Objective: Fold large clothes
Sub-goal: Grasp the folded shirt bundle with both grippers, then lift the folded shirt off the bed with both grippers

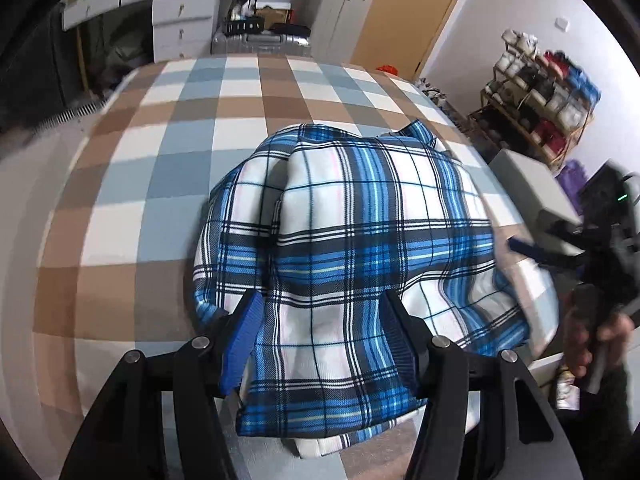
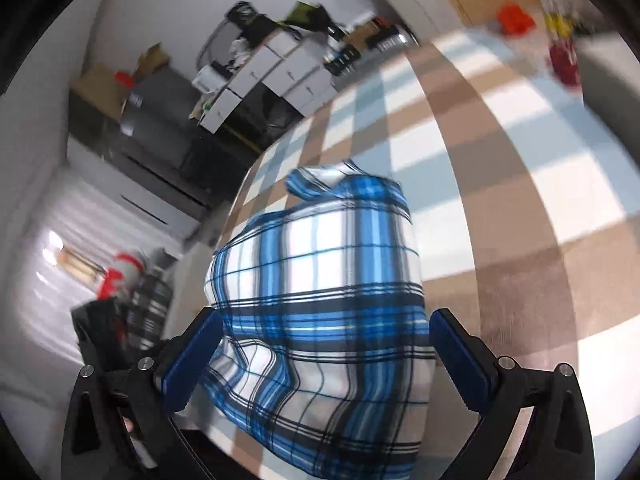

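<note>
Shirt [image 1: 344, 240] bunched on checked bed [image 1: 160, 168], near its right edge; wide bare checks to left and beyond. Left hand-held gripper [image 1: 320, 328] spread, fabric draped between fingers. Right hand-held gripper [image 2: 324, 356] spread likewise over shirt. Right view blurred; hem cut off below.

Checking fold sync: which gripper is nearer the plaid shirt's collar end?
Neither clearly. Left gripper and right gripper both straddle the plaid shirt at its near edge, opposite the collar.
</note>
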`<state>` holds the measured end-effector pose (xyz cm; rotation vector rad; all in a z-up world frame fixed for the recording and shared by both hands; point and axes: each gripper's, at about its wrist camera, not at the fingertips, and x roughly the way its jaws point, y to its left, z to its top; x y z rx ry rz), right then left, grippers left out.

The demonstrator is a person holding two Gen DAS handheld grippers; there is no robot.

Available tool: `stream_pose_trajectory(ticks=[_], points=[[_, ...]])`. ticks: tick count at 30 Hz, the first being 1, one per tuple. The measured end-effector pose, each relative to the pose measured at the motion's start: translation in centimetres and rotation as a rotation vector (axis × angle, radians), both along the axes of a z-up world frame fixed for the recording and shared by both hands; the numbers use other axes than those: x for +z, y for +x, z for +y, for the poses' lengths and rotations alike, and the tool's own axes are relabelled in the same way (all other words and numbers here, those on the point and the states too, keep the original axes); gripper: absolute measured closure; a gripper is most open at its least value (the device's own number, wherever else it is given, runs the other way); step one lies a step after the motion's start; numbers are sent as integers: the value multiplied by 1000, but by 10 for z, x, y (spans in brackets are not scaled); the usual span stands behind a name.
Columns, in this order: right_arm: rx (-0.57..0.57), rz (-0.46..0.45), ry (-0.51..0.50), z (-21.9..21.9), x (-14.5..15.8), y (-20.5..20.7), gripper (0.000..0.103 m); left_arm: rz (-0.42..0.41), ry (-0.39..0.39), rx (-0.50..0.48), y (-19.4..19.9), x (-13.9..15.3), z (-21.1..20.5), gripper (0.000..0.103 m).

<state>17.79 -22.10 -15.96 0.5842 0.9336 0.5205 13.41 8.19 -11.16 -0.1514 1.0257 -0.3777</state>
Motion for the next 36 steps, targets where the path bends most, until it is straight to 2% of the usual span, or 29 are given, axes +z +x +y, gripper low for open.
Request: stream_pose_trajectory(ticks=[3, 5, 7, 9, 12, 15, 18, 19, 21, 22, 25, 27, 32, 34, 36], points=[[1, 78, 54, -7, -18, 14, 0, 90, -109, -3, 11, -7, 21, 42], [11, 109, 91, -8, -24, 19, 0, 132, -183, 11, 15, -10, 33, 28], [21, 121, 117, -7, -28, 25, 0, 175, -257, 35, 21, -16, 46, 22], [39, 125, 118, -3, -29, 25, 0, 222, -285, 52, 27, -23, 49, 22], [58, 136, 91, 5, -29, 21, 0, 275, -262, 63, 31, -32, 50, 22], [72, 141, 86, 10, -29, 21, 0, 278, -244, 91, 30, -34, 49, 22], [73, 136, 78, 13, -29, 21, 0, 317, -278, 54, 32, -43, 39, 22], [76, 138, 78, 13, -29, 22, 0, 299, -280, 42, 32, -41, 34, 16], [78, 146, 98, 12, -31, 22, 0, 301, -287, 7, 33, -41, 25, 16], [76, 146, 107, 11, -31, 22, 0, 297, -288, 2, 33, -39, 20, 10], [82, 153, 120, 11, -32, 25, 0, 290, -303, -31, 35, -39, 9, 5], [106, 155, 115, 15, -32, 27, 0, 295, -319, -62, 38, -39, -1, 5], [140, 180, 180, 15, -35, 31, 0, 318, -335, -124, 45, -38, -16, 5], [160, 191, 244, 12, -37, 34, 0, 336, -372, -132, 47, -38, -16, 5], [179, 193, 260, 10, -38, 34, 0, 356, -412, -121, 51, -39, -10, 5]])
